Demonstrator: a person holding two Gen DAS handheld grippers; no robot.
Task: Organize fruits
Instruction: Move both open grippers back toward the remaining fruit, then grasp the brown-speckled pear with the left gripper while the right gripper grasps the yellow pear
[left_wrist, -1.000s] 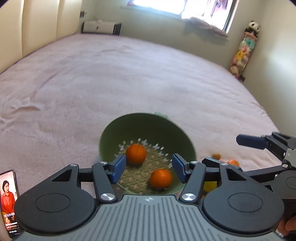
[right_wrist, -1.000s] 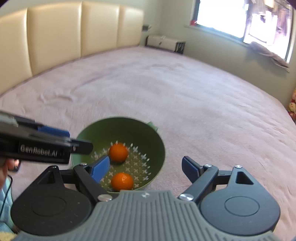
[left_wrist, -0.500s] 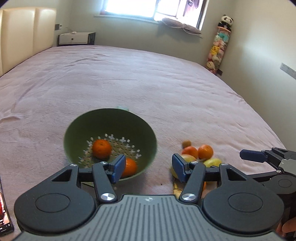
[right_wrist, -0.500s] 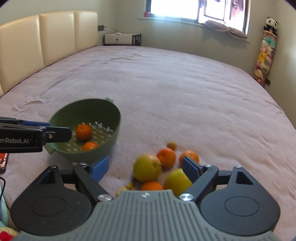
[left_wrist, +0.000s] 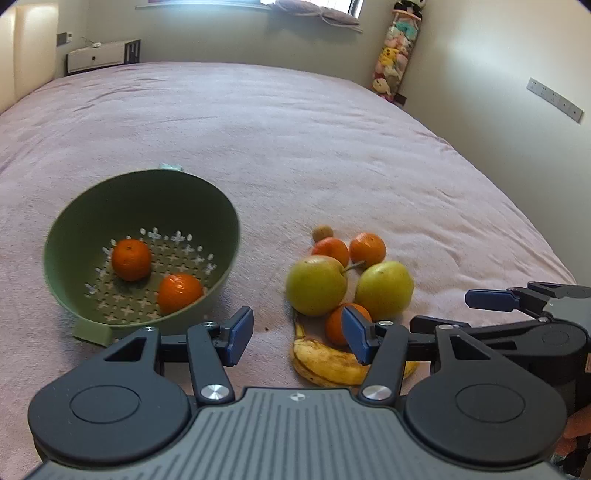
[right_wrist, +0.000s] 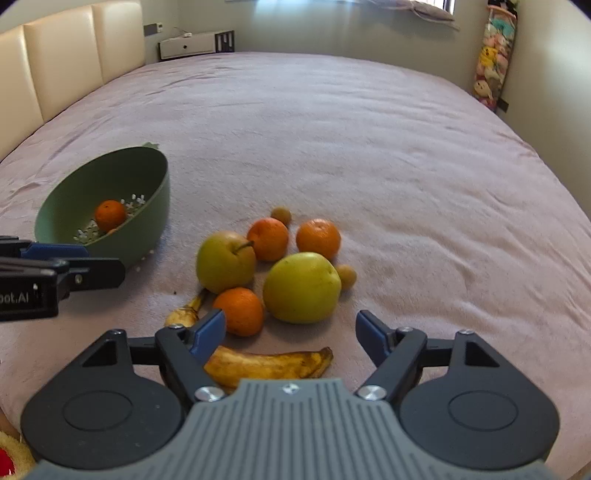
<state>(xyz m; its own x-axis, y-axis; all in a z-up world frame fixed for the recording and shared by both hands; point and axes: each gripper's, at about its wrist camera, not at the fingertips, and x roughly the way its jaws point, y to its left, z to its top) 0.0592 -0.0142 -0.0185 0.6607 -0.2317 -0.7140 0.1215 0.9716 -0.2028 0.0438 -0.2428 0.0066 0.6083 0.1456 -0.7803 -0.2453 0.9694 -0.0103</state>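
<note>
A green colander bowl (left_wrist: 92, 206) sits on the bed with two tangerines (left_wrist: 131, 259) in it. To its right lies a fruit pile: two yellow-green apples (left_wrist: 316, 285), several tangerines (left_wrist: 367, 250), a small brown fruit (left_wrist: 323, 232) and a spotted banana (left_wrist: 328, 363). My left gripper (left_wrist: 297, 334) hovers between bowl and pile, its jaws closing with nothing between them. My right gripper (right_wrist: 291, 332) hangs over the near side of the pile, its jaws closing and pressing nothing. The banana (right_wrist: 269, 363) lies below its gap, and a tangerine (right_wrist: 239, 311) sits just ahead of its left finger.
A pink blanket (right_wrist: 369, 147) covers the wide bed. A cream padded headboard (right_wrist: 66, 55) stands at the left, a low white cabinet (right_wrist: 192, 44) at the back, and hanging plush toys (right_wrist: 491, 55) in the far right corner. A yellow plush (right_wrist: 11, 454) shows at the lower left.
Both grippers have swung from over the bowl to the right and lower, bringing the fruit pile into view. Both pairs of jaws stand a little narrower than before.
</note>
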